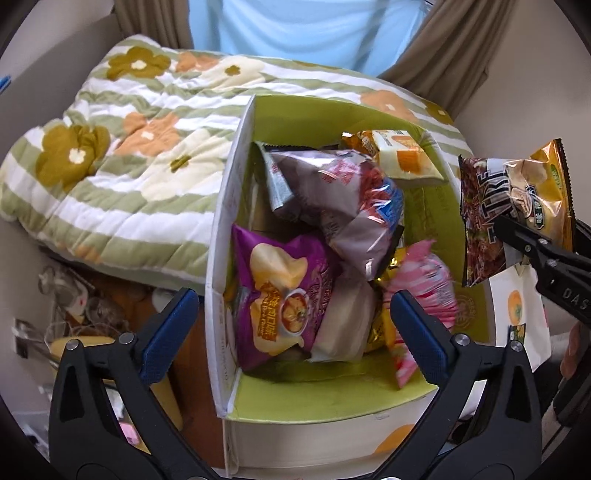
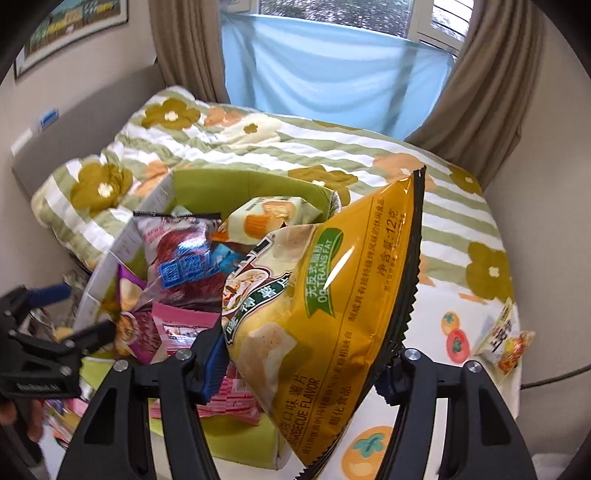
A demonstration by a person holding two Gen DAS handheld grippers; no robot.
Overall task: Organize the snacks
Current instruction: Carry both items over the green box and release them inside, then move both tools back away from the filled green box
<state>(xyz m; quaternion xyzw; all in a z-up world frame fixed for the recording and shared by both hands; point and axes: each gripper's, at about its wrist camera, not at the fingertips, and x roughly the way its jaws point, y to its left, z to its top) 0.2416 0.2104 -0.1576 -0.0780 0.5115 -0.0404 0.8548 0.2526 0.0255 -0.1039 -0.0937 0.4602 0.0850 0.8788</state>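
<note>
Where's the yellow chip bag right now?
The yellow chip bag is clamped in the right gripper, held just right of the snack box.

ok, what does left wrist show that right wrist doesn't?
Left wrist only: open left tool from behind, and a dark brown snack packet held together with the yellow barbecue chip bag.
Right wrist only: small snack packet on the persimmon-print cloth, framed picture.
Both: green-lined cardboard box of snacks, floral quilt.
</note>
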